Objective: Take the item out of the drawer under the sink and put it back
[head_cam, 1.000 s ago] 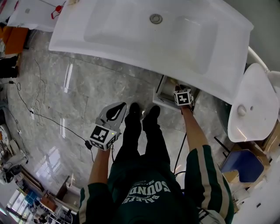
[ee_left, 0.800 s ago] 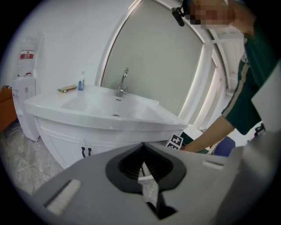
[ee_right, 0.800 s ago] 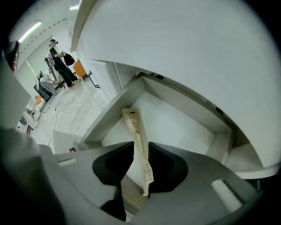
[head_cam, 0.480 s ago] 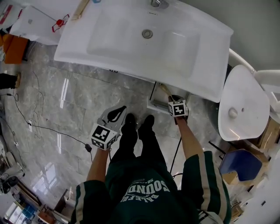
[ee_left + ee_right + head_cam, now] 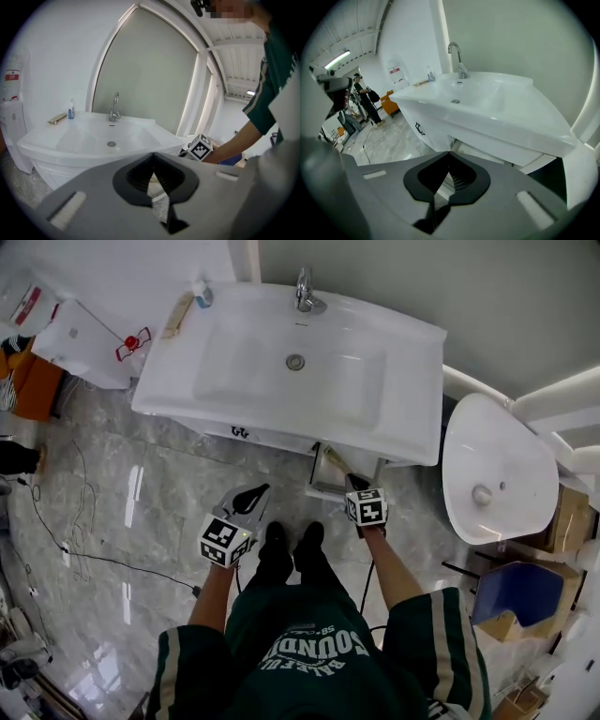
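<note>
Left of the sink (image 5: 281, 381) the floor (image 5: 141, 512) lies open; a toilet (image 5: 497, 460) crowds its right side. One drawer (image 5: 323, 486) stands pulled out under the sink's right front, with one tan item (image 5: 336, 462) in it. Two grippers hover before the sink: the right gripper (image 5: 353, 484) by the drawer, item just beyond, jaws just closed on nothing; the left gripper (image 5: 253, 493) further left, pressed together, empty

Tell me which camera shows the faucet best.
The right gripper view: the faucet stands in side profile, and its curved spout is clear against the wall. The left gripper view shows the faucet upright too, but smaller and farther off. The head view sees the faucet from above, so it looks small and foreshortened.
</note>
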`<state>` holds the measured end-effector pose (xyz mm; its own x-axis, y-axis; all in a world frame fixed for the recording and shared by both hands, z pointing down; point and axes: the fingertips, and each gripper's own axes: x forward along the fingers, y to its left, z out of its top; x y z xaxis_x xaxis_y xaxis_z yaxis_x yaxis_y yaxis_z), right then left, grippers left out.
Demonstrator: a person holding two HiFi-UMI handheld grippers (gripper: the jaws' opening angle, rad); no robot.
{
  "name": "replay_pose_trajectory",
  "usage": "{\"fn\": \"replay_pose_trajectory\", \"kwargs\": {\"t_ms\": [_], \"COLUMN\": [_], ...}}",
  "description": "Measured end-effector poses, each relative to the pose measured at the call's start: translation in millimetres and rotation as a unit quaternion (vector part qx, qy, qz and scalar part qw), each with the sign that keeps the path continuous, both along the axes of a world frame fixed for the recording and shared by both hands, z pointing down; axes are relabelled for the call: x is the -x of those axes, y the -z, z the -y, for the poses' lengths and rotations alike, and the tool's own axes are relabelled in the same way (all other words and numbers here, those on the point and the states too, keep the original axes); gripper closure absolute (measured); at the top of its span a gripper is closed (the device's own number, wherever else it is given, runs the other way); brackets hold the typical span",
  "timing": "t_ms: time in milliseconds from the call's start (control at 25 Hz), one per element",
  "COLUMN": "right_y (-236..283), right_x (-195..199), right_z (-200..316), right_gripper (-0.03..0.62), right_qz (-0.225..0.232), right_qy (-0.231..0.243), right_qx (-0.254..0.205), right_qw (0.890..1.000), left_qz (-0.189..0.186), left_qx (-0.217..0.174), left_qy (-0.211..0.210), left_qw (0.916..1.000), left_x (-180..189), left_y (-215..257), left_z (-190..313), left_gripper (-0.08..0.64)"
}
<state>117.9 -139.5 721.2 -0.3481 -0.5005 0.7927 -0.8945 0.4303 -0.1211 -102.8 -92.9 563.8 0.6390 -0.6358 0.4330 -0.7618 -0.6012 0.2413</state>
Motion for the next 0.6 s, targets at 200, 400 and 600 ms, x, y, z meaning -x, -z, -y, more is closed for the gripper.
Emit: {"fn": "replay_pose_trajectory", "kwargs": {"t_ms": [200, 400, 600], "right_y": [75.0, 155.5, 245.4], "right_x": [12.0, 25.5, 39.6], "right_z": [12.2, 18.4, 35.4], "right_gripper": [0.591, 0.591, 0.591], "right_qz": [0.034, 0.071, 0.102], "right_qy": [-0.018, -0.033, -0.03], "right_qx": [-0.076, -0.147, -0.238], "right_qw": [0.996, 0.986, 0.965], "left_qz": [-0.009, -0.013, -0.005], "left_qx": [-0.033, -0.067, -0.12], "left_qy": [-0.019, -0.028, -0.047], "left_qw": [0.9992, 0.9973, 0.9917], "left_x": [-5.7, -5.6, -8.4], "left_y": [27.3, 66.1, 106.9], "left_z": [12.6, 18.8, 41.4], "left_gripper": [0.511, 0.511, 0.511]}}
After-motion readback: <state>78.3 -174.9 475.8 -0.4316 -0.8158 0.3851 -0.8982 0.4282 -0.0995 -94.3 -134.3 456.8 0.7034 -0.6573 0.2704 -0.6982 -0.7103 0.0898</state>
